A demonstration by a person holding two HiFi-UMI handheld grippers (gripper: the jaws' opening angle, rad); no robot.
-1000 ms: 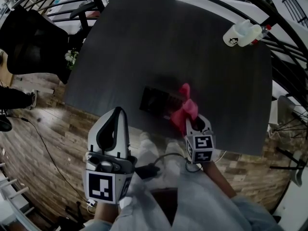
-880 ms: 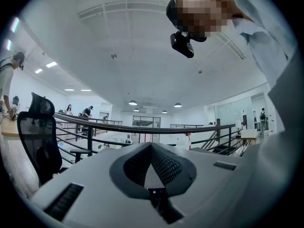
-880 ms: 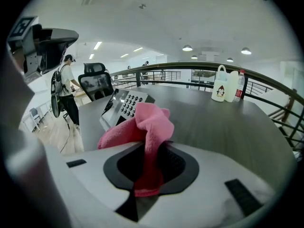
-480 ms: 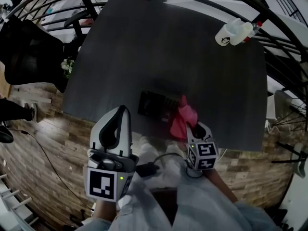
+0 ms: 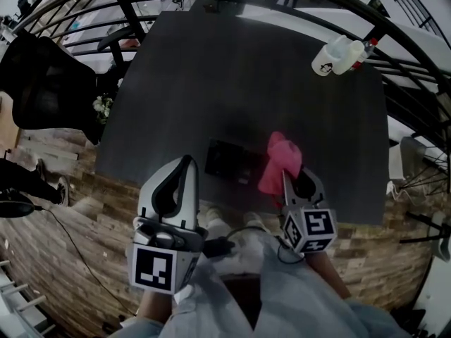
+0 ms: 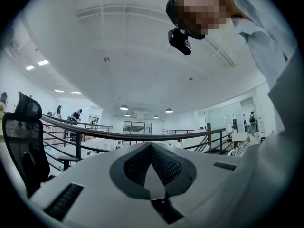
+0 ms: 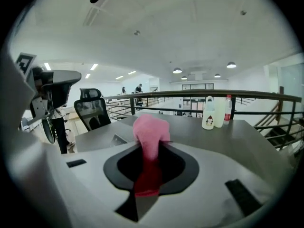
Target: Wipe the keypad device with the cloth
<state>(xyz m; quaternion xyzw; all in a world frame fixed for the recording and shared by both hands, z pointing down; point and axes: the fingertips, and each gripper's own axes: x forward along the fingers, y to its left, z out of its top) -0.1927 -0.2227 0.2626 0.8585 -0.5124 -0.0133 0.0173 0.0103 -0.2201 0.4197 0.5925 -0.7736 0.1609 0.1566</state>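
A dark keypad device [image 5: 231, 161] lies flat near the front edge of the dark grey table [image 5: 211, 76]; only a corner of the device [image 7: 118, 139] shows in the right gripper view. My right gripper [image 5: 292, 182] is shut on a pink cloth [image 5: 280, 162], which stands up out of its jaws just right of the device and lifted off it. The same cloth [image 7: 150, 136] fills the jaws in the right gripper view. My left gripper [image 5: 177, 182] hangs off the table's front edge, left of the device, shut and holding nothing; it points up at railings and ceiling.
A white jug [image 5: 330, 56] and a red-capped bottle [image 5: 364, 51] stand at the table's far right corner, seen again as jug [image 7: 208, 114] and bottle [image 7: 228, 109]. A black office chair [image 5: 39, 76] stands left of the table. Black railings [image 5: 416, 55] run behind and to the right.
My right gripper has drawn back to the right, lifting the pink cloth off the keypad device's right end so it now stands clear. The left gripper has barely shifted.
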